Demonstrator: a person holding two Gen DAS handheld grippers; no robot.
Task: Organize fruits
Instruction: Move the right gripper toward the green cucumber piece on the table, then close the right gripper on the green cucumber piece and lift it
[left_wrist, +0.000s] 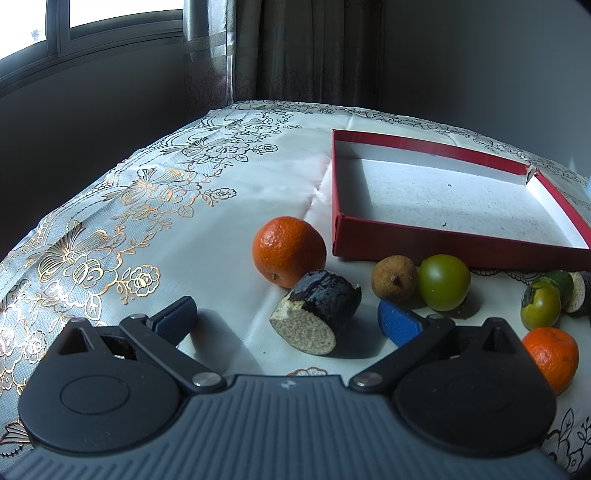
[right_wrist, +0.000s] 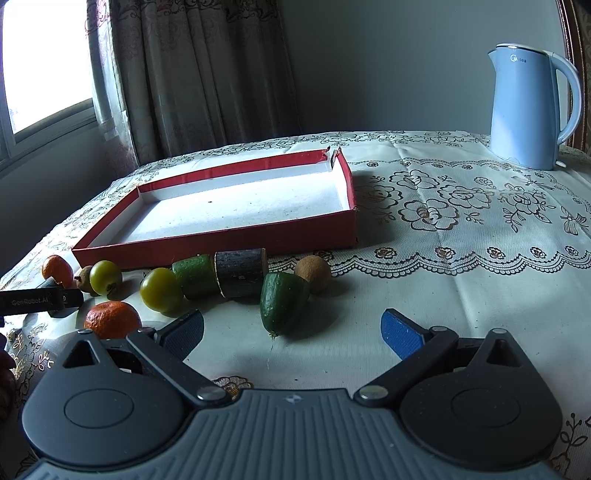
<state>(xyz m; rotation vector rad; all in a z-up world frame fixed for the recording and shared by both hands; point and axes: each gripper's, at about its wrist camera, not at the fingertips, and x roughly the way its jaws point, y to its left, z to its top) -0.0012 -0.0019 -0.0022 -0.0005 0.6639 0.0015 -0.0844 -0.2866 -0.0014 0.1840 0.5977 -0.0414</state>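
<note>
Two handheld grippers hovered over a table spread with a flowered cloth (right_wrist: 461, 206), where a row of produce lay waiting in front of a red box (right_wrist: 221, 243). The box, white inside, held nothing; every piece sat on the cloth along its near wall, so the sorting had apparently not begun.

The left gripper (left_wrist: 288, 314) was spread wide and held nothing. A dark-skinned cut piece (left_wrist: 317, 314), pale at its sliced end, lay on the cloth between its blue pads, touching neither, which suggested it was lined up as the first pick. Just beyond lay an orange (left_wrist: 289, 251), with a brown fruit (left_wrist: 394, 277) and a green round fruit (left_wrist: 444, 282) side by side to its right, and a second orange (left_wrist: 552, 352) near the right pad's arm.

The right gripper (right_wrist: 293, 326) was likewise fully open and empty, facing a cucumber piece (right_wrist: 282, 302) lying just ahead of its fingers. Behind that piece ran another green piece (right_wrist: 194, 276), a dark log-like piece (right_wrist: 240, 271) and a second brown fruit (right_wrist: 313, 272), all close to the box wall.

A blue kettle (right_wrist: 532, 107) stood well apart at the far right corner, clear of the work.
</note>
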